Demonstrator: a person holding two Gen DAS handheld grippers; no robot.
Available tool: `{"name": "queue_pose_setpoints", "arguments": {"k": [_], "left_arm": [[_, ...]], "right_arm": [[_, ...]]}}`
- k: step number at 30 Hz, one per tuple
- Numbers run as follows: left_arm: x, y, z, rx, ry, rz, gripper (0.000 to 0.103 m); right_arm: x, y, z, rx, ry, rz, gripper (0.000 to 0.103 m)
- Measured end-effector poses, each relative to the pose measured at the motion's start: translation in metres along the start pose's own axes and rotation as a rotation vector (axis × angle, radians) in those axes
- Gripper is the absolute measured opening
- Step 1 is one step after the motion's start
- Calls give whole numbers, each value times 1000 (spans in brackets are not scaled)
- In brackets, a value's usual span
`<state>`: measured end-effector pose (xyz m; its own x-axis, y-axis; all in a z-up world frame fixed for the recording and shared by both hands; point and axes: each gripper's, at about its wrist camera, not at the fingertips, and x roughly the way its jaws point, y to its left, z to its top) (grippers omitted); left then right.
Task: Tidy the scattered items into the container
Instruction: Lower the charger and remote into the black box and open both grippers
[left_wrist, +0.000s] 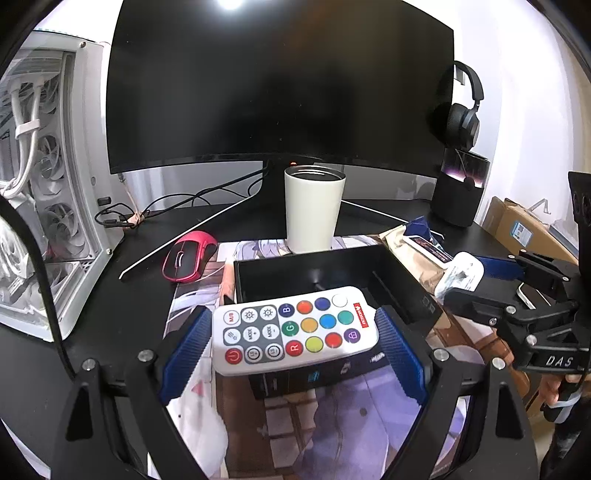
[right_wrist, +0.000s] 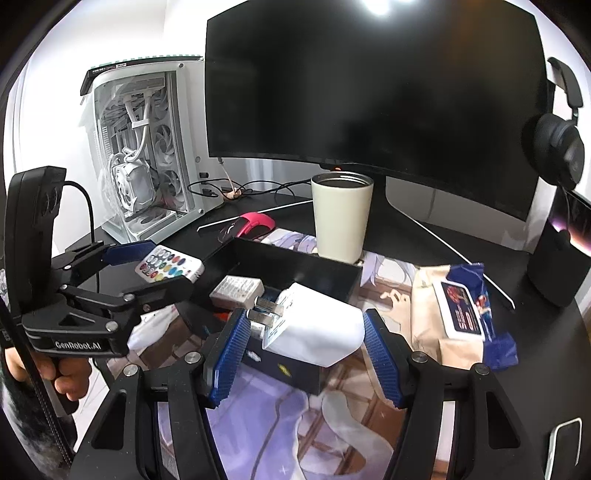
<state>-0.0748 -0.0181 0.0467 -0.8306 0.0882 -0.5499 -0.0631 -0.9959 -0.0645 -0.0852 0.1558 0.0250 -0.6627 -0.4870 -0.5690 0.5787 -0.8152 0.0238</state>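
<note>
My left gripper (left_wrist: 293, 338) is shut on a white remote (left_wrist: 295, 330) with coloured buttons, held over the near edge of the black open box (left_wrist: 399, 291). The remote also shows in the right wrist view (right_wrist: 170, 266). My right gripper (right_wrist: 304, 338) is shut on a white plug charger (right_wrist: 314, 332) with its two prongs pointing left, held over the near corner of the box (right_wrist: 295, 266). A small white ribbed block (right_wrist: 236, 290) lies inside the box. In the left wrist view the right gripper (left_wrist: 476, 275) holds the charger (left_wrist: 460, 275) at the box's right side.
A cream tumbler (left_wrist: 314, 208) stands behind the box. A red and black mouse (left_wrist: 188, 260) lies at the left. A wipes pack (right_wrist: 461, 306) lies right of the box. A monitor (left_wrist: 280, 85), a white PC case (left_wrist: 44, 184), headphones (left_wrist: 461, 110) and a black speaker (left_wrist: 458, 192) stand around.
</note>
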Motion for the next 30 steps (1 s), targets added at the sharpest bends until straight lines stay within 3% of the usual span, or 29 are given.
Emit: {"name": "queue_pose_setpoints", "arguments": {"k": [15,30], "left_arm": [[37,11,15,-8,14,71,89],[53,15,14,-22,28,47,89]], "right_arm": [[43,3,15,4,43,15,64],[65,5,11,-5,69,31,64]]}}
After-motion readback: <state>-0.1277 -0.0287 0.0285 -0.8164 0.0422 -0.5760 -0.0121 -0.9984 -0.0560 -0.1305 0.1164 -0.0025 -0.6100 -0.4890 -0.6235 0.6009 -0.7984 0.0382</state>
